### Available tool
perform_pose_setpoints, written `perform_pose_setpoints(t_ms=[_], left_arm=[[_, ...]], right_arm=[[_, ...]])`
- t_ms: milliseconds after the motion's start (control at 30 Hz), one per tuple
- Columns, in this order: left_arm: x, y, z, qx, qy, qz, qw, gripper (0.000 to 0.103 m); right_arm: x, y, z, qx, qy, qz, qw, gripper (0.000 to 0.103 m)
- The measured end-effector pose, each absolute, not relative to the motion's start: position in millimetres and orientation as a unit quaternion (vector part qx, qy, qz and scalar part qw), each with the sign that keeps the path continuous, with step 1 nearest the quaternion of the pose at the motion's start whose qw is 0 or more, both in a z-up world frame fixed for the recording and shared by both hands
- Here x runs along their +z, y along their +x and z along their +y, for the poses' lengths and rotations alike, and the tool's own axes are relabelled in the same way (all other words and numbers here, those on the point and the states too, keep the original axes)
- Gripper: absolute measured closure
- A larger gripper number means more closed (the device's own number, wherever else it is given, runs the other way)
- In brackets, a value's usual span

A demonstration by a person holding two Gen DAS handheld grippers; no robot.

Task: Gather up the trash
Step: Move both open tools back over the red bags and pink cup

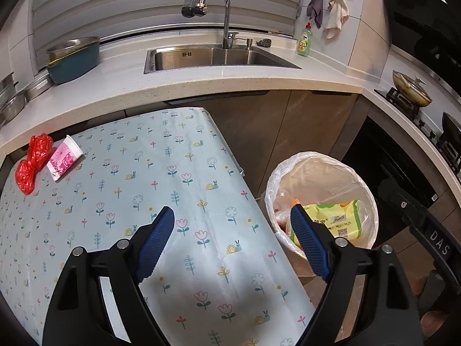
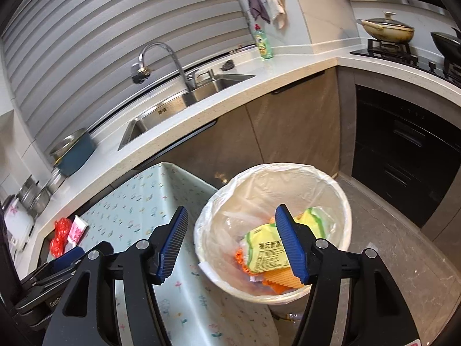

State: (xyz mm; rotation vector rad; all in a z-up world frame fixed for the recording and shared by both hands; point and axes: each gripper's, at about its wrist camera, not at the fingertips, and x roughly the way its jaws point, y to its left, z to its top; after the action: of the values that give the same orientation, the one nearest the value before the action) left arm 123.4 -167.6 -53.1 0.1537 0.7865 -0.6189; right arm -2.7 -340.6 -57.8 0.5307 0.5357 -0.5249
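Note:
A red plastic bag and a pink paper cup lying on its side sit at the far left of the table with the flowered cloth. Both show small in the right wrist view, the bag and the cup. A white lined trash bin stands on the floor right of the table and holds a yellow-green packet and orange wrappers. My left gripper is open and empty above the table's right edge. My right gripper is open and empty above the bin's left rim.
A counter with a steel sink and faucet runs behind the table. A blue pot and steel bowls sit at its left, a green soap bottle at its right. A stove with a pan is at far right.

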Motion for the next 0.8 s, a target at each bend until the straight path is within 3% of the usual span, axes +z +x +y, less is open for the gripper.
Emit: perform_pose_setpoints(t_ms=[800], left_arm=[[-60.9,194.7,15.1,-0.158,0.014,0.38,0.911,0.021]], right_arm=[[-53.7,97.8,-182.5,-0.119,0.195,0.307,0.924,0.037]])
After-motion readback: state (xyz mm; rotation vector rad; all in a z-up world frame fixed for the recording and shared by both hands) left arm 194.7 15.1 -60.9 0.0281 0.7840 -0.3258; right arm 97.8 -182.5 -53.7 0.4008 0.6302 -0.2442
